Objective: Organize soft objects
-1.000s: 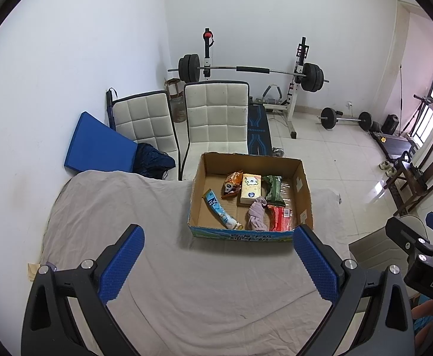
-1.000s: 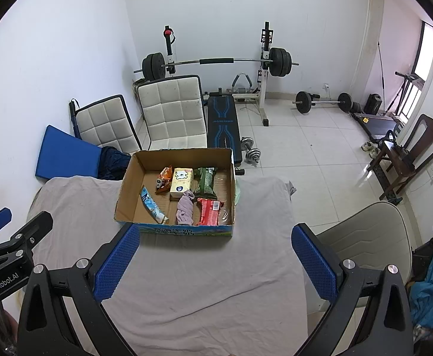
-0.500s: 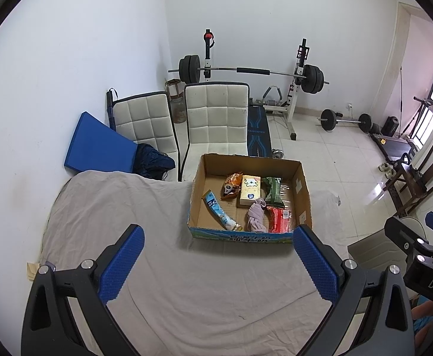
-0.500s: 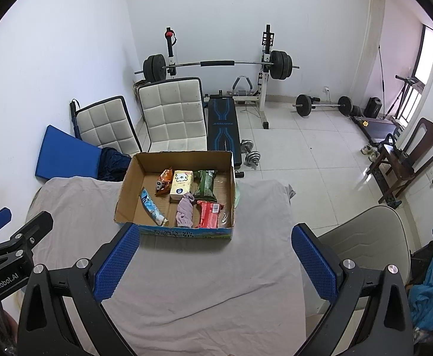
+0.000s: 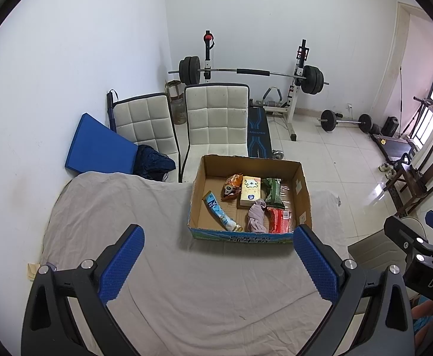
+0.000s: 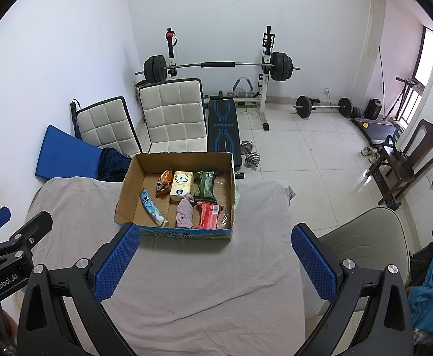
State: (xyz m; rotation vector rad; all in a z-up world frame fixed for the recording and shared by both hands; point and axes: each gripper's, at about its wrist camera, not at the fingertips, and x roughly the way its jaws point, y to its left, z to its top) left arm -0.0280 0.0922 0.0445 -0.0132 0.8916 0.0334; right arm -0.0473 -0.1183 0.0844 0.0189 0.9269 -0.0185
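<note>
An open cardboard box (image 5: 303, 190) (image 6: 124, 190) stands on a table under a grey cloth (image 5: 145, 213) (image 6: 204, 267). Inside lie a mauve sock (image 5: 256, 215) (image 6: 185, 212), a yellow tissue pack (image 5: 250, 191) (image 6: 182, 185), an orange snack bag (image 5: 231, 187) (image 6: 164, 182), a green packet (image 5: 273, 190) (image 6: 206, 185), a red packet (image 5: 277, 219) (image 6: 209, 215) and a blue tube (image 5: 220, 212) (image 6: 152, 207). My left gripper (image 5: 217, 262) hangs open above the cloth, short of the box. My right gripper (image 6: 216, 259) is open too, empty, near the box's front wall.
Two white padded chairs (image 5: 216, 118) (image 6: 173, 112) and a blue mat (image 5: 97, 145) stand behind the table. A barbell rack (image 5: 252, 72) and a weight bench (image 6: 223, 124) fill the back. A beige chair (image 6: 367, 246) sits right of the table, a wooden chair (image 6: 409, 154) further off.
Both grippers have drifted slightly back and up, so the box sits a little farther away in both views. Jaws stay open; nothing in the box has moved.
</note>
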